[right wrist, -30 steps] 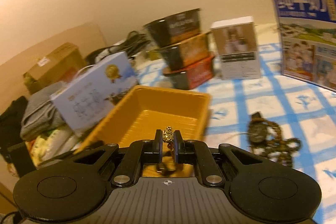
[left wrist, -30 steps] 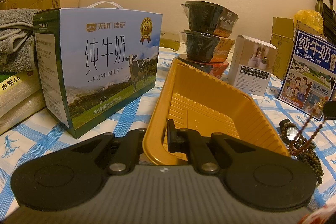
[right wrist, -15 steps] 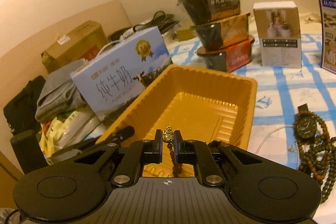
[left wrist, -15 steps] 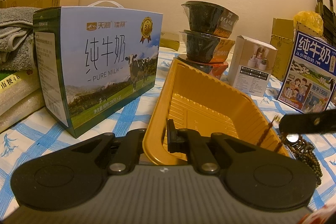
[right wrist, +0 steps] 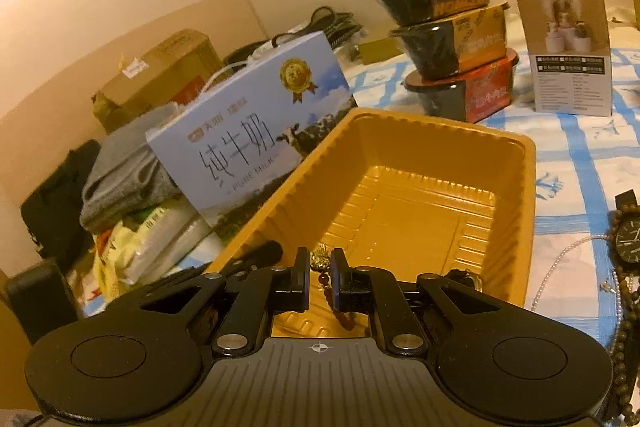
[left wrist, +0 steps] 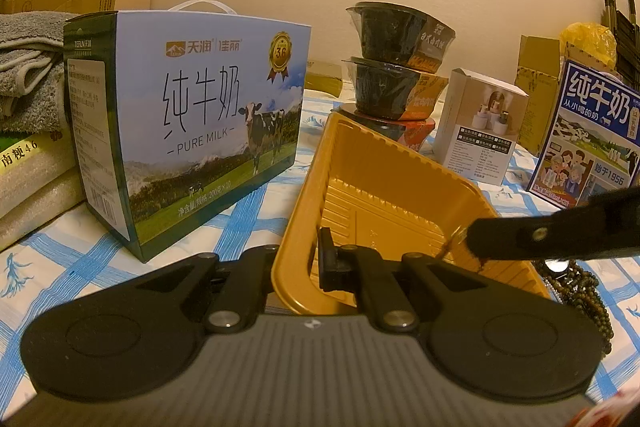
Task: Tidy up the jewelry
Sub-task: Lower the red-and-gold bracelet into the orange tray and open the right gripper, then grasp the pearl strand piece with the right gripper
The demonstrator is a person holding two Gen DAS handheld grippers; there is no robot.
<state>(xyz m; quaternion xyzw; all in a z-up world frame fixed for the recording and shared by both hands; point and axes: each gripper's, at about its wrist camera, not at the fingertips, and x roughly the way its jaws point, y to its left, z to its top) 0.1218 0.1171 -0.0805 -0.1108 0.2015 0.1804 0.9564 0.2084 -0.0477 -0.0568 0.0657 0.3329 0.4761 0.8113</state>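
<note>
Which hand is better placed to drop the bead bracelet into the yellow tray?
Right. The right tool already grips the bead bracelet over the yellow tray, while the left tool clamps the tray's rim.

Wristwatch (right wrist: pixel 629 241) and dark bead strand (right wrist: pixel 624 343) cut by right edge (strand's lower end unseen)

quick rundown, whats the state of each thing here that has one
left gripper: shut on the near rim of the tray
right gripper: shut on a beaded bracelet, over the tray
beaded bracelet: pinched, hanging
yellow tray: nothing lying in it
watch: on the cloth, outside the tray
bead necklace: on the cloth beside the watch
milk carton: upright, closed
bowls: stacked three high
</note>
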